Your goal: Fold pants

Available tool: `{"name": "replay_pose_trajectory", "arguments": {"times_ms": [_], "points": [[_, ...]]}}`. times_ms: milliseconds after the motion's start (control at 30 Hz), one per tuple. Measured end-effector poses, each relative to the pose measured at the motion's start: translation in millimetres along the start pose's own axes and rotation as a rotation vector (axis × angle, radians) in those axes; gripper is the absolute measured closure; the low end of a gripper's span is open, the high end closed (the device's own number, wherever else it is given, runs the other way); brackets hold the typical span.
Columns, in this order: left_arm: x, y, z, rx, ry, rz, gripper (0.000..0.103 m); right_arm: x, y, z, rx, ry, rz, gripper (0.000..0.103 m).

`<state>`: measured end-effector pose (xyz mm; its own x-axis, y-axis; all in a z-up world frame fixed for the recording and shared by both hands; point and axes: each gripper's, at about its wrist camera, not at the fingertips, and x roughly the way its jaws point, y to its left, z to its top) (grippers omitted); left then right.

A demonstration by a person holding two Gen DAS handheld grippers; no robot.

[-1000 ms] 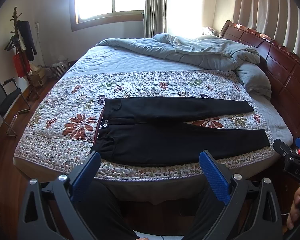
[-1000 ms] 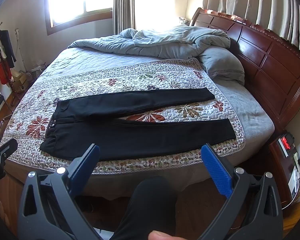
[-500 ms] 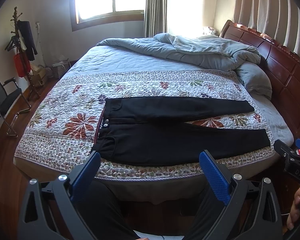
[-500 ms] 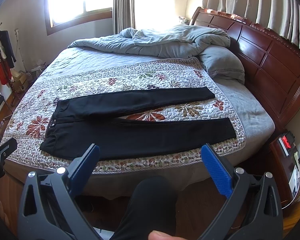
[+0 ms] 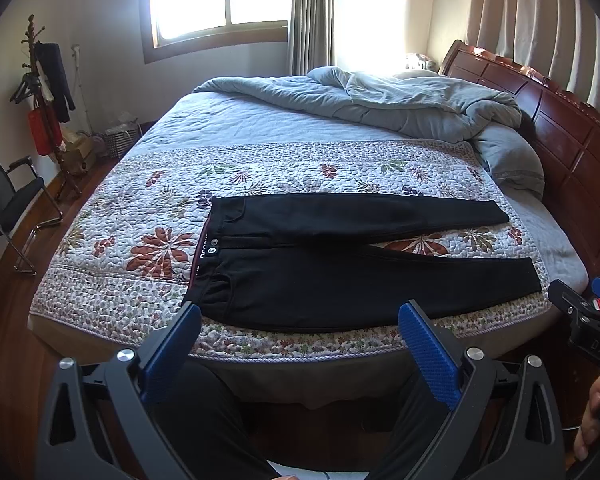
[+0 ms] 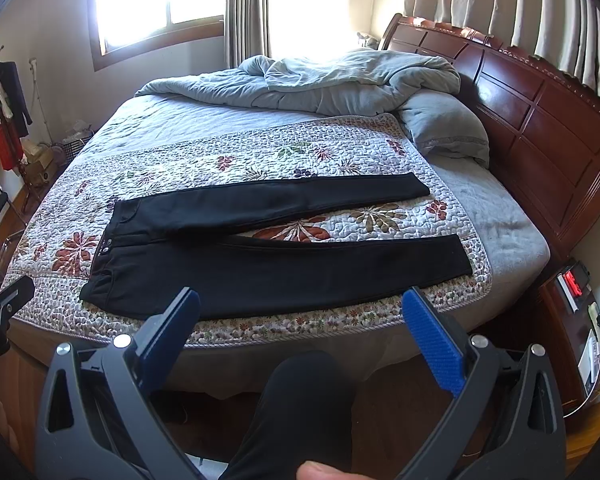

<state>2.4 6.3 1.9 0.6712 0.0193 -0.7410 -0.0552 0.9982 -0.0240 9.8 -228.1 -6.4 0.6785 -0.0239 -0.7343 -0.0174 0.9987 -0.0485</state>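
Black pants (image 5: 340,276) lie flat on the floral quilt (image 5: 140,208) of a bed, waistband to the left, both legs spread apart and pointing right. They also show in the right wrist view (image 6: 268,268). My left gripper (image 5: 300,328) is open and empty, held in front of the bed's near edge, below the waist part. My right gripper (image 6: 300,320) is open and empty, also short of the bed edge, in front of the near leg. The right gripper shows at the right edge of the left wrist view (image 5: 588,320).
A rumpled grey duvet (image 5: 400,100) and pillow (image 6: 444,132) lie at the far side. A wooden headboard (image 6: 540,120) stands on the right, a nightstand (image 6: 576,312) beside it. A chair (image 5: 12,200) and coat rack (image 5: 40,92) stand on the left.
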Motion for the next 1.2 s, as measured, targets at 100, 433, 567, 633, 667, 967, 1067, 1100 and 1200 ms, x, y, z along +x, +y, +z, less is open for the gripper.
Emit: {"name": "replay_pose_trajectory", "arguments": {"times_ms": [100, 433, 567, 633, 667, 967, 1067, 1100, 1200], "points": [[0, 0, 0, -0.001, 0.0, 0.0, 0.004, 1, 0, 0, -0.001, 0.001, -0.001, 0.002], [0, 0, 0, 0.0, 0.001, 0.0, 0.004, 1, 1, -1, 0.0, 0.002, 0.0, 0.002], [0, 0, 0, 0.0, 0.001, -0.001, 0.004, 1, 0, -2, 0.0, 0.003, 0.0, 0.002], [0, 0, -1, 0.001, 0.003, 0.0, 0.004, 1, 0, -2, 0.0, 0.006, 0.0, 0.002], [0, 0, -1, 0.002, 0.003, 0.0, 0.004, 2, 0, -2, 0.0, 0.007, 0.0, 0.002], [3, -2, -2, 0.004, 0.005, 0.0, 0.004, 5, 0, -2, 0.0, 0.012, -0.001, 0.002], [5, -4, -2, 0.001, 0.0, 0.011, 0.004, 6, 0, -3, 0.001, 0.012, 0.0, 0.002], [6, -3, -2, -0.003, -0.008, 0.009, 0.004, 6, 0, -3, 0.001, 0.009, 0.002, 0.002], [17, 1, -5, 0.018, -0.048, -0.051, 0.004, -9, -4, 1, -0.004, -0.126, 0.045, 0.002]]}}
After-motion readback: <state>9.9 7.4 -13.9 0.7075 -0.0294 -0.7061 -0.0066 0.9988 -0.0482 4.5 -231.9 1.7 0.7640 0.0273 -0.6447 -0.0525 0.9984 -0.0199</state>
